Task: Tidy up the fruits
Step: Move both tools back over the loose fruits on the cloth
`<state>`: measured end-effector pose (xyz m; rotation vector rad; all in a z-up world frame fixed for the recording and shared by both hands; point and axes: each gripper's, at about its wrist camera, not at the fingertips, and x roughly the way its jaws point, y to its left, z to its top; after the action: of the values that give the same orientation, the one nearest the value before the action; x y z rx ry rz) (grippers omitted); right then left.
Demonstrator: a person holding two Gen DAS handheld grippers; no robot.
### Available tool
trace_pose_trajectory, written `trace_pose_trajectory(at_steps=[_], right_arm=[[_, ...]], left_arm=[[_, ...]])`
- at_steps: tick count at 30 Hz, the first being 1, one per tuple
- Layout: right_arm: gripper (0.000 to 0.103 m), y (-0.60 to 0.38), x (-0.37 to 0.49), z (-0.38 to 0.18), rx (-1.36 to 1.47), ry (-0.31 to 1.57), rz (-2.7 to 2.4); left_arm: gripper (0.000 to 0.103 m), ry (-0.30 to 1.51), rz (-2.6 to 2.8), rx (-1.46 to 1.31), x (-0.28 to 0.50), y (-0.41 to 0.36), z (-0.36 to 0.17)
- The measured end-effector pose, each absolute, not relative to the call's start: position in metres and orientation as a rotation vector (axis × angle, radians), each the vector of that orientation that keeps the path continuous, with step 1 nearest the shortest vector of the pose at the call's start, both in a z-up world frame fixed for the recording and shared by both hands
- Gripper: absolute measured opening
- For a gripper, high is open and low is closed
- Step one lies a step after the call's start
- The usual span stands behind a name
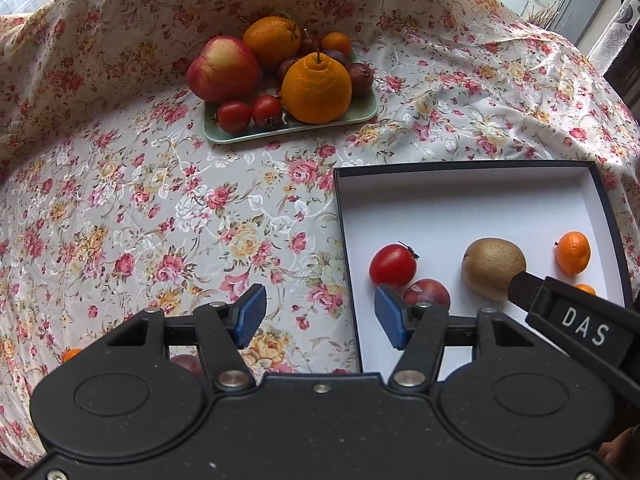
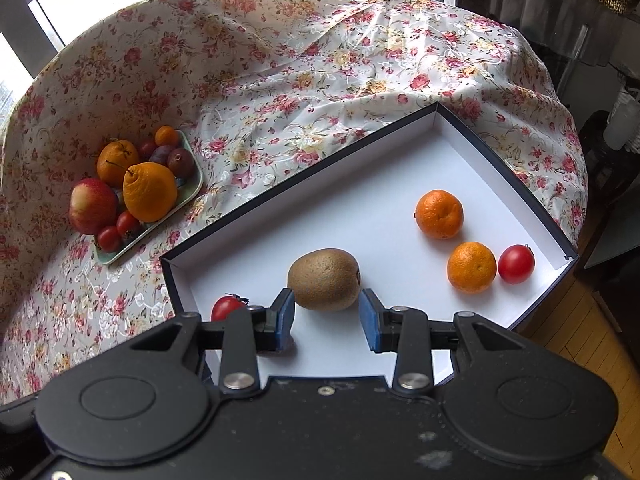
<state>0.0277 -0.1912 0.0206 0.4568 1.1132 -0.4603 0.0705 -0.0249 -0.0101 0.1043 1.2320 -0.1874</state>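
Left wrist: left tongs (image 1: 320,314) apart, gripping nothing, over the box (image 1: 604,216) edge.
Box, left view: tomato (image 1: 392,266), plum (image 1: 428,294), kiwi (image 1: 492,272), mandarin (image 1: 573,253).
Tray (image 1: 352,120): apple (image 1: 224,70), oranges, plums, tomatoes on the floral surface (image 1: 120,220).
Right wrist: right tongs (image 2: 326,318) apart, empty, kiwi (image 2: 324,279) just beyond the tips.
Box, right view: two mandarins (image 2: 439,214), tomato (image 2: 516,264).

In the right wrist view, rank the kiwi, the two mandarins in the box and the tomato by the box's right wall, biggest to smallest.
1. Kiwi, though it lies nearest the camera.
2. The two mandarins, far and near: too alike to rank.
3. Tomato.
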Motion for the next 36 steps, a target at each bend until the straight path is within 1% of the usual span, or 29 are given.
trace_pose_trajectory(at_steps=[19,36], right_arm=[[0.038,-0.101,0.054,0.019,0.389,1.162,-0.302],[0.038,-0.035,0.071,0.003,0.315,1.236,-0.185]], left_arm=[[0.063,1.259,-0.092,0.035,0.072,0.069,-0.004],[0.063,1.285,0.029,-0.004,0.069,0.153,-0.011]])
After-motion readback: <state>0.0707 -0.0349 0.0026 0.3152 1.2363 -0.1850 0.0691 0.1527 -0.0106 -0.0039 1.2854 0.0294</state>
